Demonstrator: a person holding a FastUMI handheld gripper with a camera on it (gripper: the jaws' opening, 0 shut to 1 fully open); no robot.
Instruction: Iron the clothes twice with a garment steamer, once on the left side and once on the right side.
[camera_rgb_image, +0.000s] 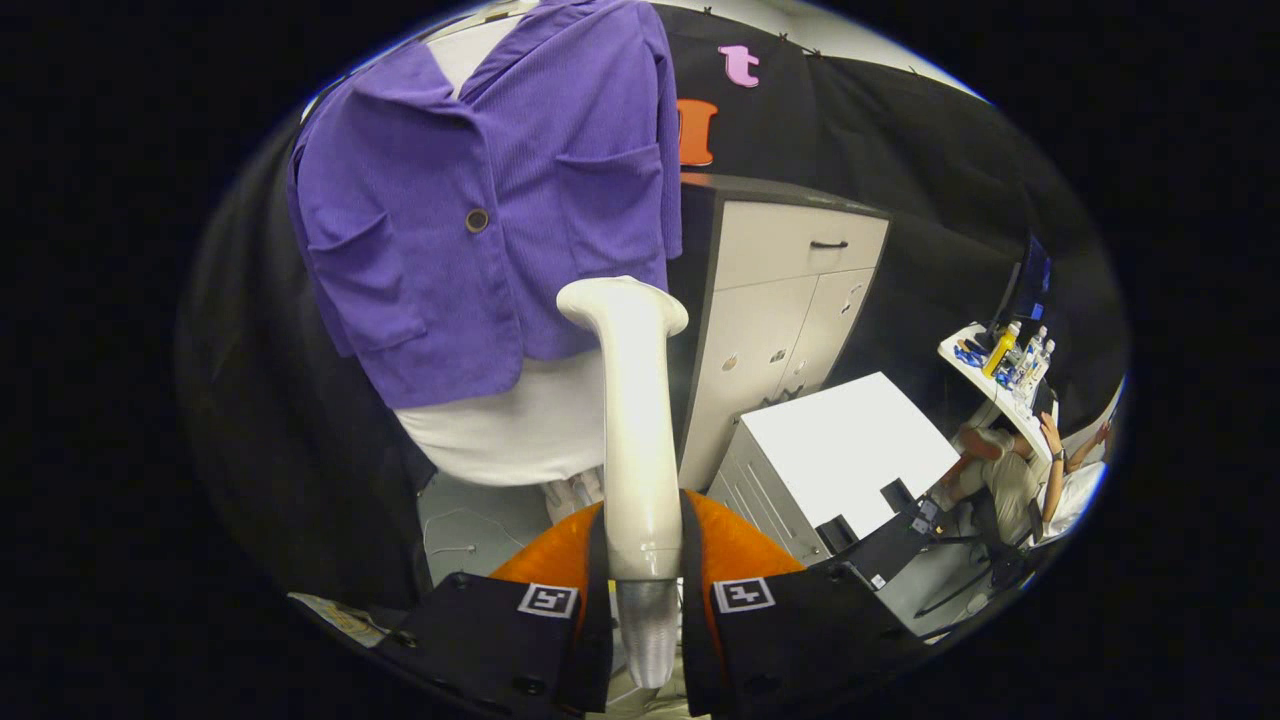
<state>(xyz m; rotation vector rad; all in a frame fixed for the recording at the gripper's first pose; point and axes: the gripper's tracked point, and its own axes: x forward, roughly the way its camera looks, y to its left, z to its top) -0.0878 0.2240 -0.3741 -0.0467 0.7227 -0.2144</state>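
Between the tongs (645, 600), clamped: steamer (635, 420) facing purple jacket (480, 200).

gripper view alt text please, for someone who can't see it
The gripper is shut on a white garment steamer, its head raised just in front of a purple jacket on a white mannequin torso. Beyond it stand a beige cabinet and a low white drawer unit.

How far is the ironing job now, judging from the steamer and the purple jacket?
Done: the gripper is shut on the white steamer. In hand: its head points up toward the purple jacket's hem, touch unclear. Left: apparently both passes, left side and right side; nothing shows either finished.
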